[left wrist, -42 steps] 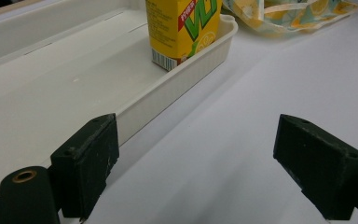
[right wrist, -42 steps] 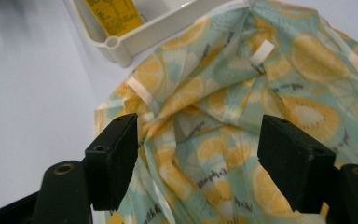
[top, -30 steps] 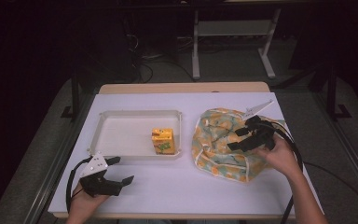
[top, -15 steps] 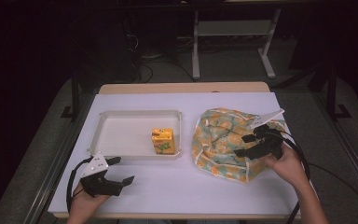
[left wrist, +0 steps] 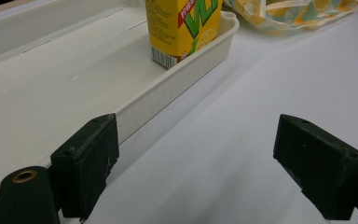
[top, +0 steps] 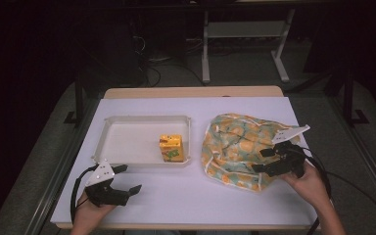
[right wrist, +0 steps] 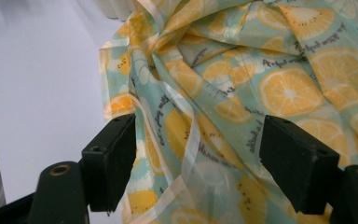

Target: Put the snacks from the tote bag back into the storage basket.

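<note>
A crumpled lemon-print bag (top: 235,142) lies on the right half of the white table. My right gripper (top: 259,160) hovers over its near right part, open. In the right gripper view the bag (right wrist: 261,70) spreads under the jaws and a folded hem rises between them, with neither pad pressing on it (right wrist: 198,163). A yellow juice carton (top: 171,148) stands upright in the near right corner of the white tray (top: 147,118). My left gripper (top: 131,177) rests open on the table in front of the tray, nothing between its jaws (left wrist: 205,168). The carton (left wrist: 184,28) stands ahead of it.
The tray's rim (left wrist: 191,70) runs just beside my left jaw. Bare white tabletop (top: 191,196) lies between the two hands. Cables trail from both grippers. A metal stand (top: 245,34) is on the dark floor behind the table.
My right gripper has slid over the bag toward the table's near right side and sunk a little. The left gripper, carton and tray have stayed put.
</note>
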`<state>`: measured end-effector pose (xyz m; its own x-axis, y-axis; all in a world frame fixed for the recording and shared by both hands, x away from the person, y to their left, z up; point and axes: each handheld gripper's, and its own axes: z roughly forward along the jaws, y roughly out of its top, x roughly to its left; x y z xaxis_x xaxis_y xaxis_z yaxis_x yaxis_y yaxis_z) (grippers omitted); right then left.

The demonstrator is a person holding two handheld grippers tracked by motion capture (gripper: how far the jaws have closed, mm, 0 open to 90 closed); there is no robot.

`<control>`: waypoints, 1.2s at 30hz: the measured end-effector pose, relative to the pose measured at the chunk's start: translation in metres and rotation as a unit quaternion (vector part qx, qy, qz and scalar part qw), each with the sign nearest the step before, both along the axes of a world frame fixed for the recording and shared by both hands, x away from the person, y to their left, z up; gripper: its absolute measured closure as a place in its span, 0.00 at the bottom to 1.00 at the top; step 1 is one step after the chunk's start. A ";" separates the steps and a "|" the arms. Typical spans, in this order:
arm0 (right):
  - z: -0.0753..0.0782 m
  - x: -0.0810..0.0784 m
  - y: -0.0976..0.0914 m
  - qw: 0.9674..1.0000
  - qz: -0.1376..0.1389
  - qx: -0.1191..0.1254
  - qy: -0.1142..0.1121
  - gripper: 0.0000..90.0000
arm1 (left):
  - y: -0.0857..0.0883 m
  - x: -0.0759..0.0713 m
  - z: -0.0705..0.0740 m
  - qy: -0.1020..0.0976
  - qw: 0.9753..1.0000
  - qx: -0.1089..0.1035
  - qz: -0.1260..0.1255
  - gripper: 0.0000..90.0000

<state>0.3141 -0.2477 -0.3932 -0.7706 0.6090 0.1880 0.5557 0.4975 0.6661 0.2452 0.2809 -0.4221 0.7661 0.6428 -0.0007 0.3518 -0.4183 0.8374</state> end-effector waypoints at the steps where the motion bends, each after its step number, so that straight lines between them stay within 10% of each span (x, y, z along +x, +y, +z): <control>1: -0.001 -0.002 -0.001 1.000 0.002 -0.001 -0.003 0.29 | 0.000 0.000 0.000 0.000 1.000 0.000 0.000 0.15; 20: -0.018 -0.030 -0.024 0.999 -0.030 0.021 -0.002 0.29 | -0.002 0.000 -0.001 0.002 1.000 0.000 0.000 0.15; 36: -0.017 -0.058 -0.036 0.997 -0.046 0.046 -0.043 0.28 | -0.002 0.001 -0.001 0.001 1.000 0.006 -0.004 0.15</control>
